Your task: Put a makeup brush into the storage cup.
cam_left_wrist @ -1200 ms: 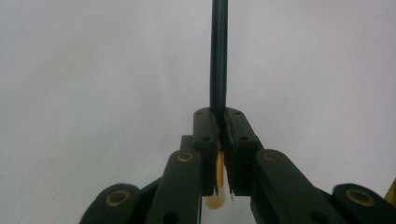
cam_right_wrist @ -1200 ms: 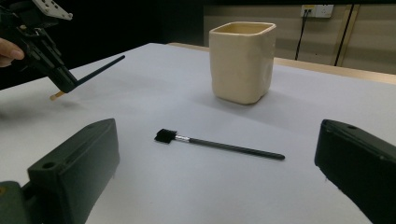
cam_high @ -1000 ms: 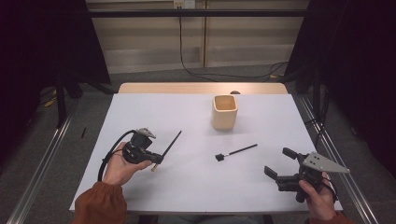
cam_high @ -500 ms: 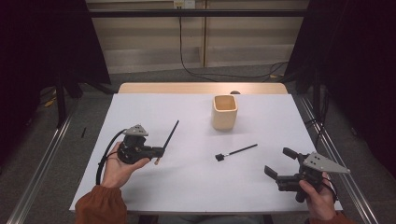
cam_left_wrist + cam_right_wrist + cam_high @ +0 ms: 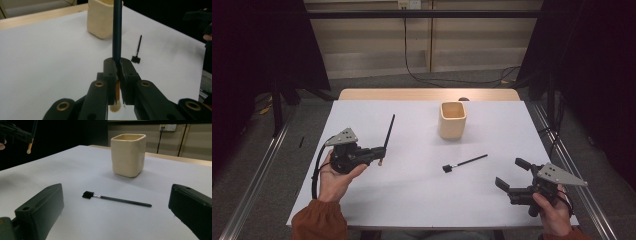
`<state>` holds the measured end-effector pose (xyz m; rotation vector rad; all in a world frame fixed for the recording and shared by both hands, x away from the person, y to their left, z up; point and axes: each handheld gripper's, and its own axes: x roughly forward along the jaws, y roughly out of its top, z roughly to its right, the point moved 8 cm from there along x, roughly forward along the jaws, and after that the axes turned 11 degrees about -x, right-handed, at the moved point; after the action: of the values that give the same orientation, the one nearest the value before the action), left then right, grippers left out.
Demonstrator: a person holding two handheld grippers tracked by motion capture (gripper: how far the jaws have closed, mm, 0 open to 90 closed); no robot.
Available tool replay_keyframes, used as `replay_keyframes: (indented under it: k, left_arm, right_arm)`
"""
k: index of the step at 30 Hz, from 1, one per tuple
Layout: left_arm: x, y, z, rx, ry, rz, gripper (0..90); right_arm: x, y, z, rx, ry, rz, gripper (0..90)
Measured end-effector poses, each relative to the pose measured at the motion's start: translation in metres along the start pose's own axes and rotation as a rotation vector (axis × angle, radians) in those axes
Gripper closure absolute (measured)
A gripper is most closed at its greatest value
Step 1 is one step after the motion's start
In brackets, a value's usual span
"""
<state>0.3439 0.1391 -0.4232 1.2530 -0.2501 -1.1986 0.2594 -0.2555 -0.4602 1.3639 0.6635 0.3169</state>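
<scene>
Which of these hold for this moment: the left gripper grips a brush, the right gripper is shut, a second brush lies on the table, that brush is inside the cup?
1. The left gripper grips a brush. True.
2. The right gripper is shut. False: its fingers stand wide apart with nothing between them.
3. A black brush lies flat on the table. True.
4. That black brush is inside the cup. False: it lies on the table, apart from the cup.
</scene>
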Motion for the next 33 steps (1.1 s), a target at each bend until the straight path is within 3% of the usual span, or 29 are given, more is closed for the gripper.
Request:
replay_keyframes:
  k: [5,22,33]
  left_arm:
    - [0.0,0.002,0.004,0.014,-0.014,0.012,84.5]
    - [0.018,0.015,0.031,0.061,-0.101,-0.019,84.5]
    - [0.035,0.013,0.045,0.059,-0.158,-0.075,84.6]
  right_arm:
    - [0.0,0.0,0.0,0.0,-0.001,0.002,0.0]
    - [0.0,0.001,0.0,-0.003,0.001,0.006,0.0]
    - [0.0,0.001,0.0,-0.005,0.003,0.006,0.0]
